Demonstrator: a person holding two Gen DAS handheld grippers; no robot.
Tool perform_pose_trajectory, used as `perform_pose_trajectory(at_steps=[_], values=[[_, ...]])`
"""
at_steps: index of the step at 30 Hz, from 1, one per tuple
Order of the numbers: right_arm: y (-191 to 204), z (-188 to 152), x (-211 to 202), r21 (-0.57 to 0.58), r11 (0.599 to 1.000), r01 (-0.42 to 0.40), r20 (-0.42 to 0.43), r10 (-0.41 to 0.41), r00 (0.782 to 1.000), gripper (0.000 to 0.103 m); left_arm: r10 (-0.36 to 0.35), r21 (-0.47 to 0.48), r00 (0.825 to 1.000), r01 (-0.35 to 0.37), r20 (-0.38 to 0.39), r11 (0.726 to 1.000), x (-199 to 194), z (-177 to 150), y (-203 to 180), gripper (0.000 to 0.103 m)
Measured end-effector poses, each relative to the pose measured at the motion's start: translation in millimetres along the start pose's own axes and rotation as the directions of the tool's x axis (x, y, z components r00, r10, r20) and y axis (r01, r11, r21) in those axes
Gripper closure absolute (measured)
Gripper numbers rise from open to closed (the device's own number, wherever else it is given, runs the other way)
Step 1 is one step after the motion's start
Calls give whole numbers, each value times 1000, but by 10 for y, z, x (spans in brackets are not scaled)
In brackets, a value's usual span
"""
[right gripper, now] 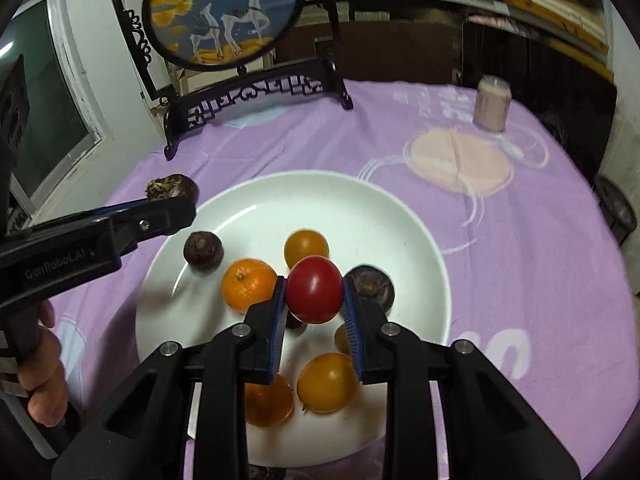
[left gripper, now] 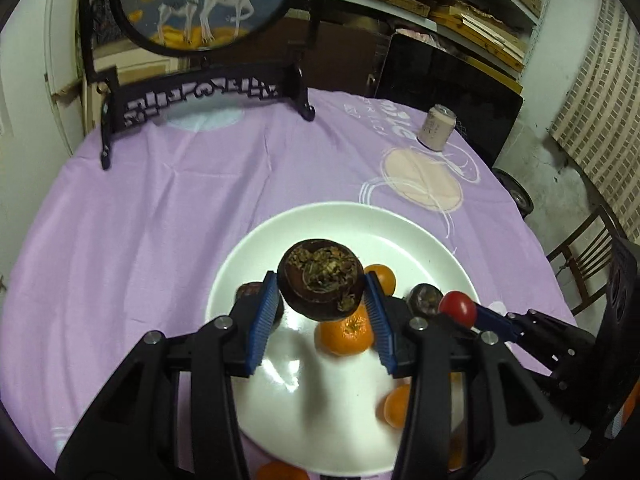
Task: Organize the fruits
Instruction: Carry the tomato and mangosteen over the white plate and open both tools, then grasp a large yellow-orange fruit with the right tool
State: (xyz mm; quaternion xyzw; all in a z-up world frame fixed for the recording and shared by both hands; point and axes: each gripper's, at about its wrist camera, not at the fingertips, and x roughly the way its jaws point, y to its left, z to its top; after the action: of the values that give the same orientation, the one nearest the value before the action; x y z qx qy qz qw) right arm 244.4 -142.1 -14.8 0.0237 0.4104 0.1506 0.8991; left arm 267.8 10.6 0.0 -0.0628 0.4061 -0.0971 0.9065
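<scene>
My left gripper point(left gripper: 322, 294) is shut on a dark brown water chestnut point(left gripper: 320, 280) and holds it above the white plate point(left gripper: 256, 240). My right gripper point(right gripper: 314, 298) is shut on a red tomato point(right gripper: 315, 288) above the same plate point(right gripper: 392, 216). On the plate lie a mandarin point(right gripper: 248, 285), yellow-orange tomatoes point(right gripper: 306, 246) point(right gripper: 326, 382), and dark chestnuts point(right gripper: 203, 249) point(right gripper: 372, 284). In the right wrist view the left gripper point(right gripper: 168, 204) comes in from the left with its chestnut point(right gripper: 172, 187). In the left wrist view the right gripper point(left gripper: 464, 316) holds the tomato point(left gripper: 458, 307).
A purple cloth point(left gripper: 160, 220) covers the round table. A black carved stand with a round deer painting point(right gripper: 224, 12) is at the back. A pale can point(right gripper: 492, 102) stands at the back right. A wooden chair point(left gripper: 588, 256) is beside the table on the right.
</scene>
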Motion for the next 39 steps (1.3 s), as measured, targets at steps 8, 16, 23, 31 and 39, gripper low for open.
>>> perform_pose_trajectory(at_steps=[8, 16, 23, 31, 39], values=[[12, 82, 115, -16, 1000, 5, -9, -5, 1000, 75, -4, 21, 999, 4, -35, 1000, 199, -3, -51, 58], [-78, 44, 80, -13, 997, 71, 59, -70, 996, 65, -22, 1, 1000, 22, 8, 1000, 33, -38, 4, 44], [-163, -141, -79, -19, 994, 112, 118, -109, 987, 65, -24, -49, 994, 29, 106, 998, -517, -314, 164, 44], [-87, -307, -293, -20, 997, 75, 153, -71, 986, 65, 1, -38, 995, 3, 104, 999, -1024, -1085, 367, 42], [43, -914, -914, -35, 996, 86, 162, -79, 984, 65, 28, 19, 999, -29, 25, 999, -1198, -1765, 505, 38]])
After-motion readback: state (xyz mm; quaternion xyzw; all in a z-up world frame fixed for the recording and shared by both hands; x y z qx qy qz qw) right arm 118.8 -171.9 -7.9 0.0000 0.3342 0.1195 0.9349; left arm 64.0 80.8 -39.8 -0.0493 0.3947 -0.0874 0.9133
